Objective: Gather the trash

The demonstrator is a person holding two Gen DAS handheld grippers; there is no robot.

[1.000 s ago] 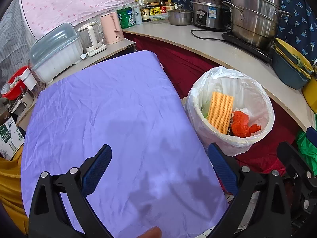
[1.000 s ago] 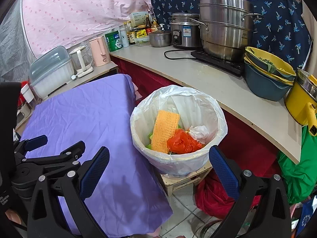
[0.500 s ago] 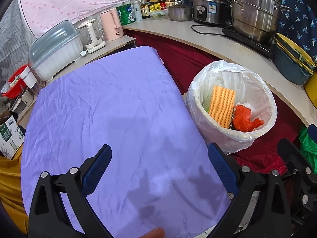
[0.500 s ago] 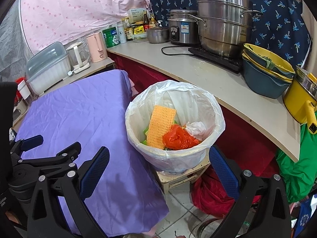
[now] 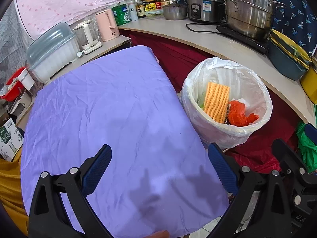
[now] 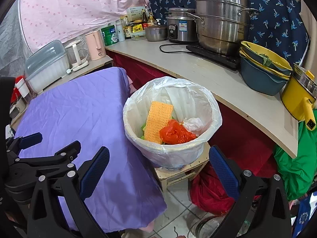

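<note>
A white-lined trash bin [image 5: 259,91] [image 6: 210,107] stands on a small wooden stool beside the purple-covered table [image 5: 111,107] [image 6: 75,115]. Inside it lie an orange foam net [image 5: 216,103] [image 6: 157,122], a crumpled red plastic bag [image 5: 240,116] [image 6: 175,132] and a white wad [image 6: 193,124]. My left gripper [image 5: 159,170] hovers open over the table's near end with nothing between its fingers. My right gripper [image 6: 158,171] is open and empty, just in front of the bin. The left gripper's body [image 6: 29,158] shows at the left of the right wrist view.
A curved counter [image 6: 208,71] behind the bin carries steel pots [image 6: 221,19], a rice cooker [image 6: 179,27], stacked bowls [image 6: 263,69] and a yellow pot [image 6: 299,95]. Kettles [image 5: 106,24] and a dish box [image 5: 51,51] stand beyond the table. Red [image 6: 210,190] and green [image 6: 297,166] bags lie on the floor.
Both grippers have drawn back a little and stay open. The bin sits slightly lower and more central in the right wrist view. Nothing was picked up or dropped.
</note>
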